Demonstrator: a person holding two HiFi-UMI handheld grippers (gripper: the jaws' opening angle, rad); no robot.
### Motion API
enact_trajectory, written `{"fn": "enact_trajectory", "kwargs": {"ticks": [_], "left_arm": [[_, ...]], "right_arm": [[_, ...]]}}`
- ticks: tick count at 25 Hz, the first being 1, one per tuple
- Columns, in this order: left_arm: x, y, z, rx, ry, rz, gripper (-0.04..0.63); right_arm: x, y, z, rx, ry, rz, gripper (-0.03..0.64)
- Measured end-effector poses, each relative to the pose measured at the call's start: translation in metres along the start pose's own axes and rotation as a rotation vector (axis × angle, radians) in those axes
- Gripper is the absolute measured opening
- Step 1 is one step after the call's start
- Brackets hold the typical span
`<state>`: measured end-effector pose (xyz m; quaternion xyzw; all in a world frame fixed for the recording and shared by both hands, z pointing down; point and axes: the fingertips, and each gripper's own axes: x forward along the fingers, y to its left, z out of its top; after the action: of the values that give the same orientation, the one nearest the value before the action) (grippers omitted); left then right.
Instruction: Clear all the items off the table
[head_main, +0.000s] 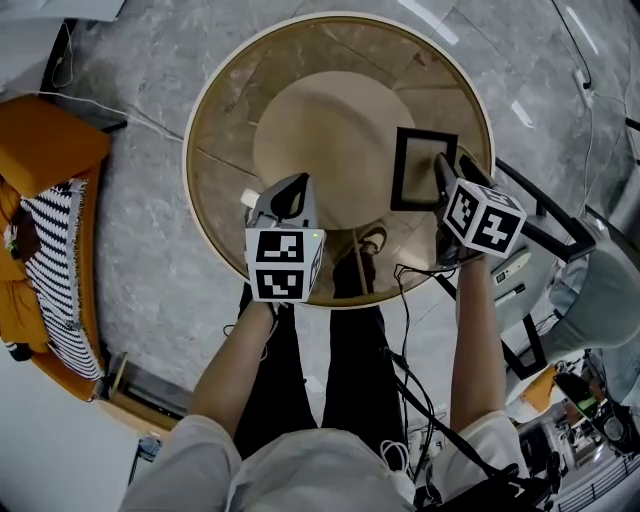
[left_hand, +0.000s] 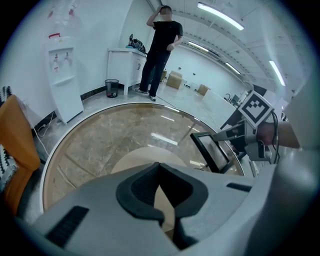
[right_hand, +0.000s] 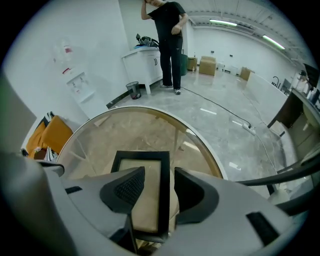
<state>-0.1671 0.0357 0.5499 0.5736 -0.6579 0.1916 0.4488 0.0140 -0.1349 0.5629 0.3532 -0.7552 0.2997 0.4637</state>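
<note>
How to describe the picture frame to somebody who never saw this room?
Find the round glass table. Near its right edge lies a flat rectangular black picture frame, one side between the right gripper's open jaws. Unlike the round beige base below, it is black and square-cornered.

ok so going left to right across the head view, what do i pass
orange chair with a black-and-white striped cushion → left gripper → black rectangular picture frame → right gripper, straddling the frame's right edge. The round glass table spans under the last three, so it's left out.
</note>
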Motion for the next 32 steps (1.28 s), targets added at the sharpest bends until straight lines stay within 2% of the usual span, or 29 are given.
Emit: {"fn": "enact_trajectory", "kwargs": {"ticks": [6, 13, 22, 32], "left_arm": [[0.004, -0.001, -0.001, 0.003, 0.006, 0.005, 0.000], [0.007, -0.007, -0.003, 0.012, 0.012, -0.002, 0.000], [0.009, -0.013, -0.004, 0.021, 0.016, -0.010, 0.000], [0.005, -0.016, -0.006, 0.021, 0.004, -0.019, 0.000]], "right_arm": [[0.009, -0.006, -0.009, -0.019, 0.070, 0.028, 0.164], [0.013, -0.005, -0.011, 0.006, 0.082, 0.068, 0.126], [0.015, -0.005, -0.009, 0.017, 0.107, 0.129, 0.120], [0.011, -0.009, -0.009, 0.015, 0.113, 0.067, 0.081]]}}
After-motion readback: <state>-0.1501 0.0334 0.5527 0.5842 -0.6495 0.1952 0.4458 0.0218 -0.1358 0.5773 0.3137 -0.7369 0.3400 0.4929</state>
